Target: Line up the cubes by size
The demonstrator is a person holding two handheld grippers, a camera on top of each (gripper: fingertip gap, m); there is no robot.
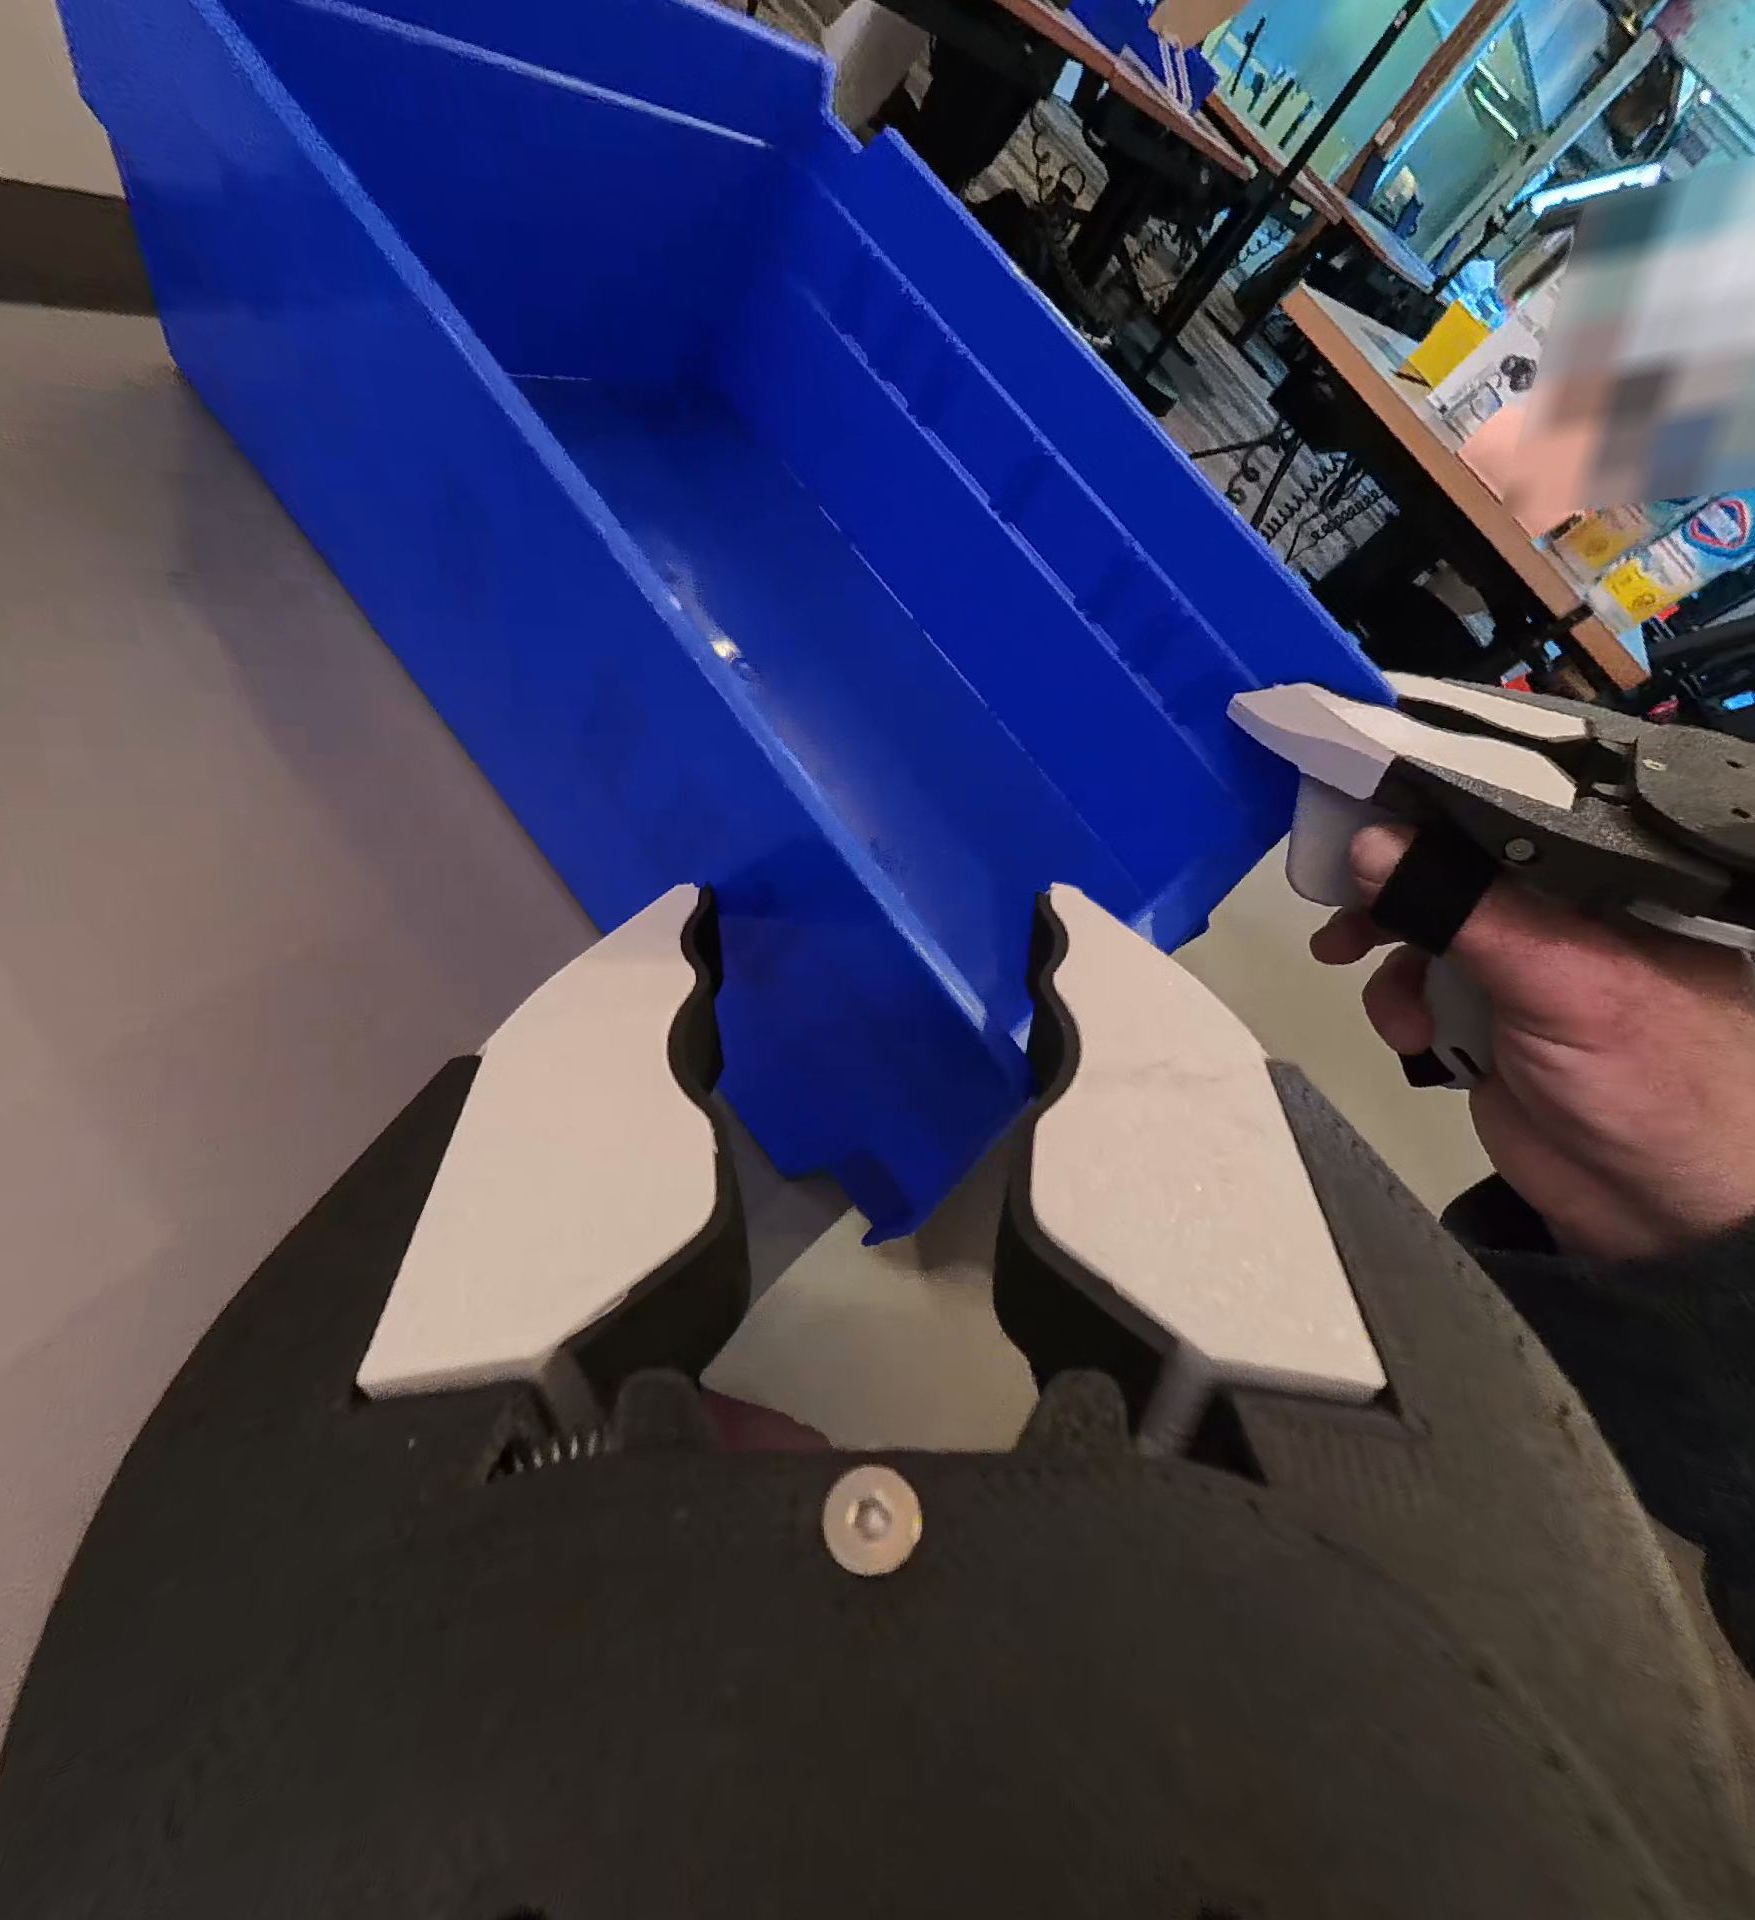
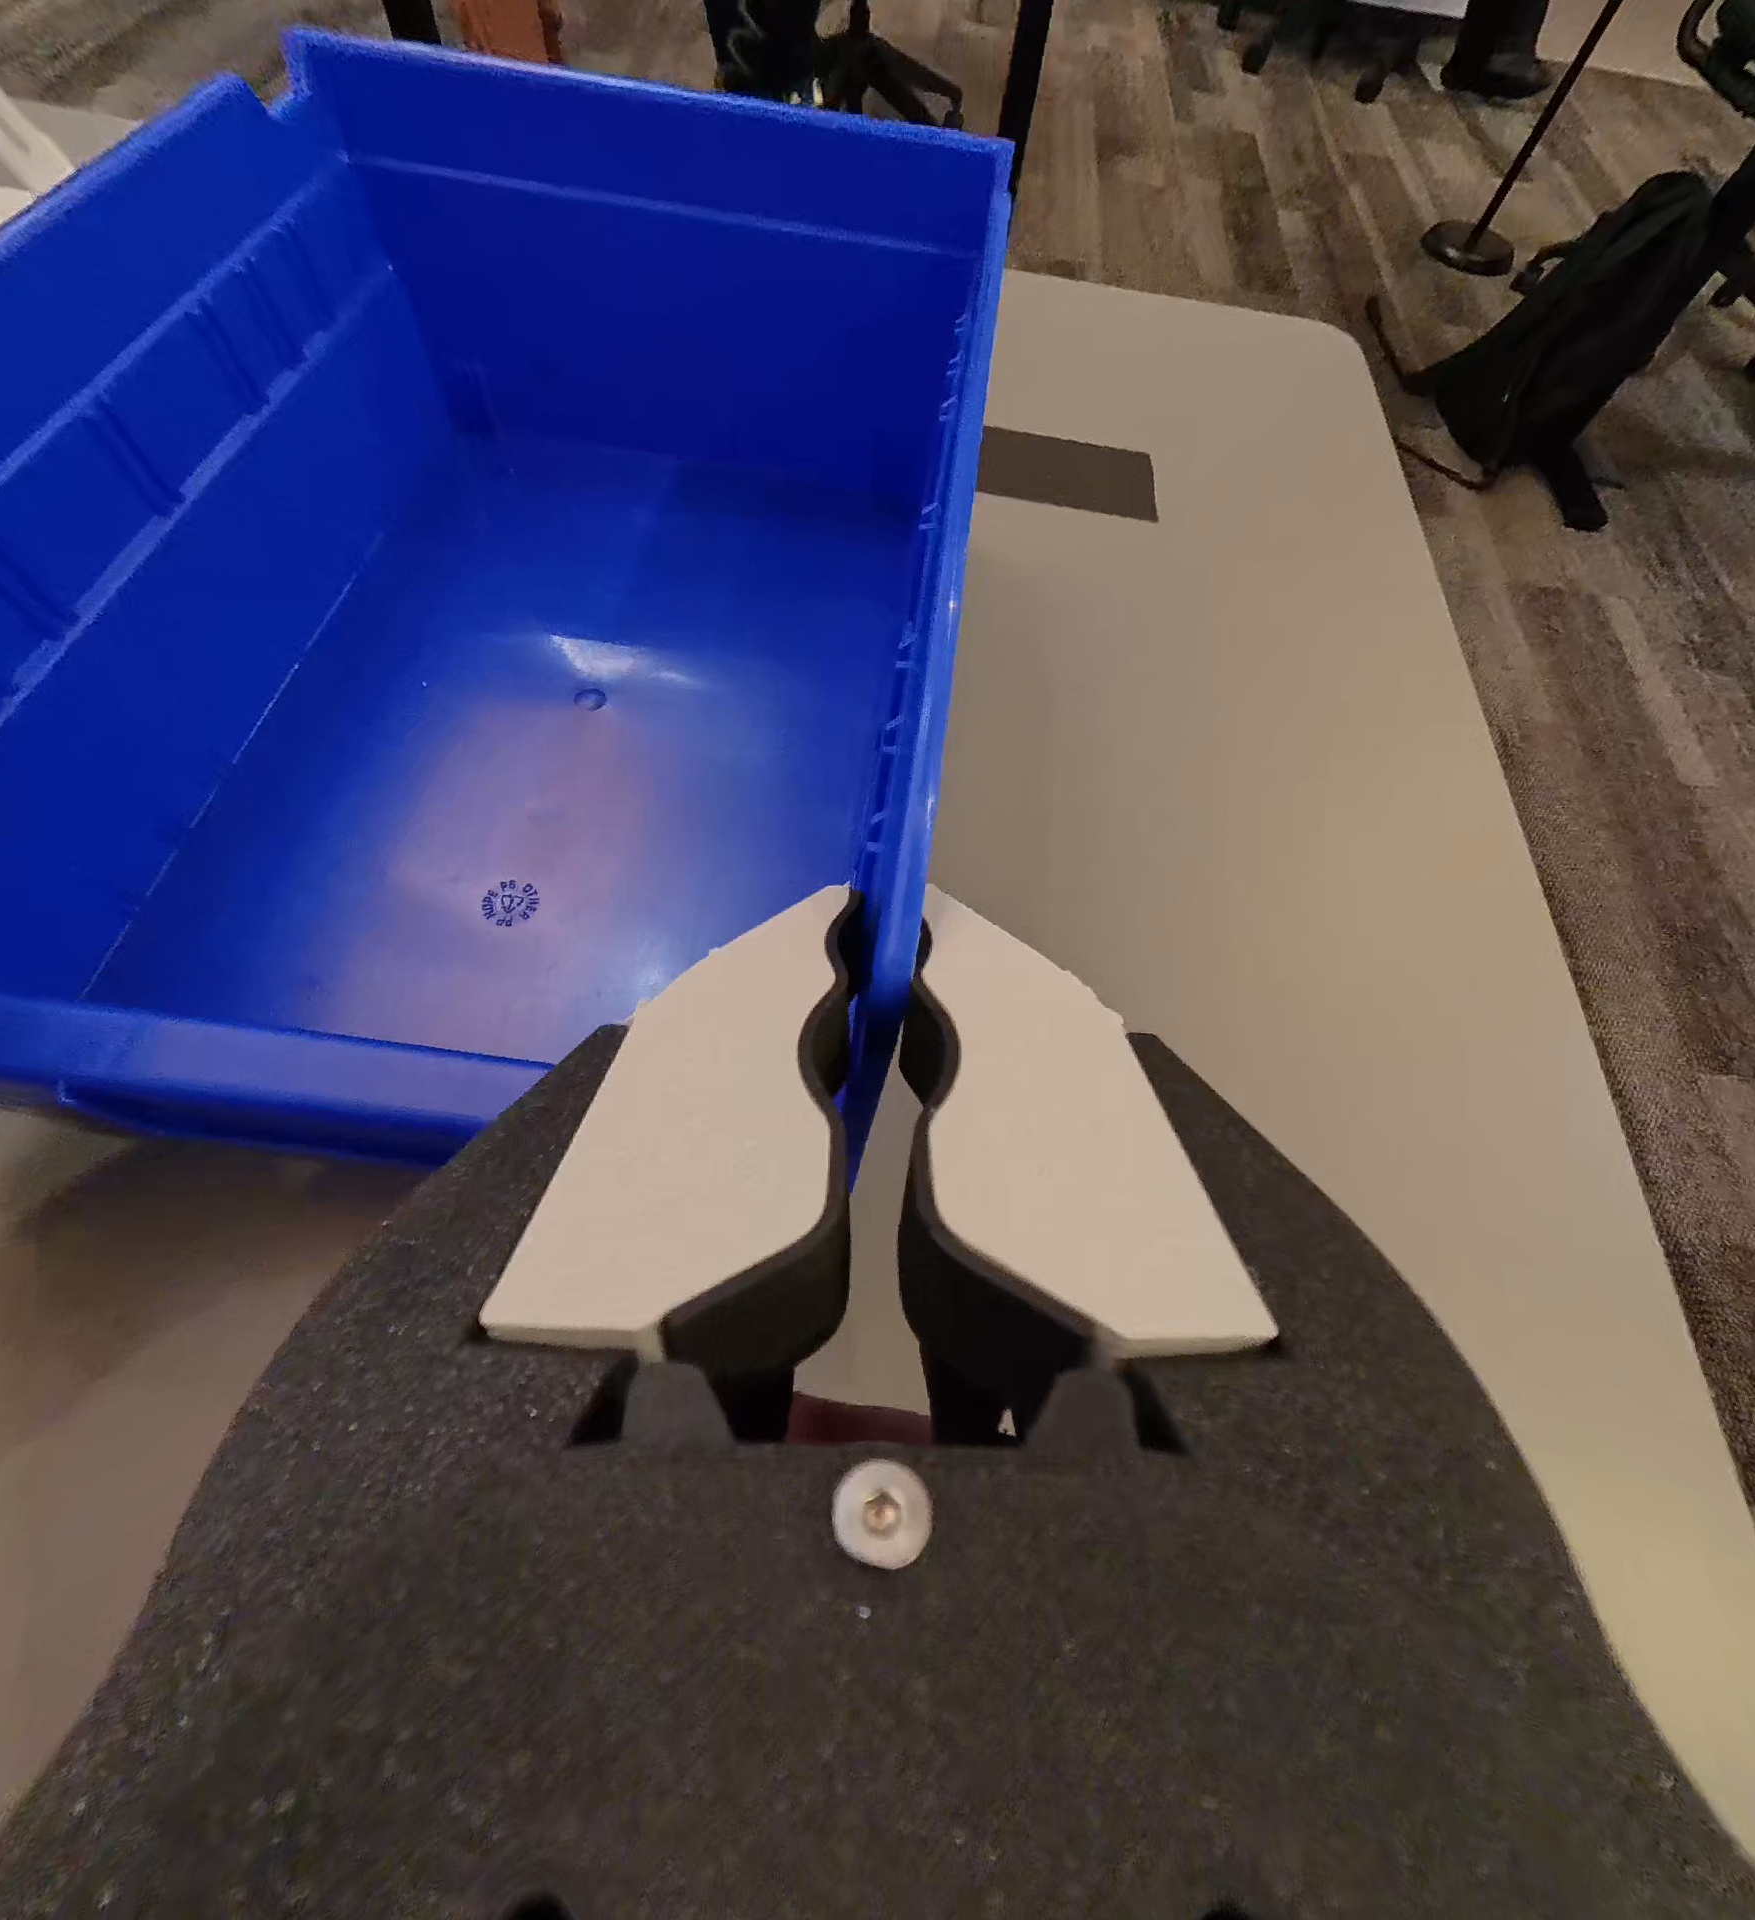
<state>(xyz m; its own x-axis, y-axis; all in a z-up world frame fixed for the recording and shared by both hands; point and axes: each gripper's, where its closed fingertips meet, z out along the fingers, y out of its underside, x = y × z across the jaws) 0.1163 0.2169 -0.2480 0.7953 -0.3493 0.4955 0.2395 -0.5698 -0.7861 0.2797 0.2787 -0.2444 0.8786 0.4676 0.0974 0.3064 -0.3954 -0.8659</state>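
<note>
A big blue plastic bin [image 1: 499, 436] stands on the grey table, and its inside is bare in both views. No cubes show in either view. My left gripper [image 1: 873, 904] is open and straddles the bin's near corner, with the wall between the pads but not pressed by both. My right gripper [image 2: 888, 904] is shut on the rim of the bin's right side wall [image 2: 940, 582]. The left wrist view also shows the right gripper [image 1: 1299, 748], clamped at the bin's far corner and held by a hand [image 1: 1600, 1060].
The grey table [image 2: 1216, 831] runs on to the right of the bin, with a dark tape patch [image 2: 1065, 475] on it. Its right edge drops to carpeted floor with chairs and a black bag [image 2: 1579, 343]. Workbenches [image 1: 1424, 436] stand behind.
</note>
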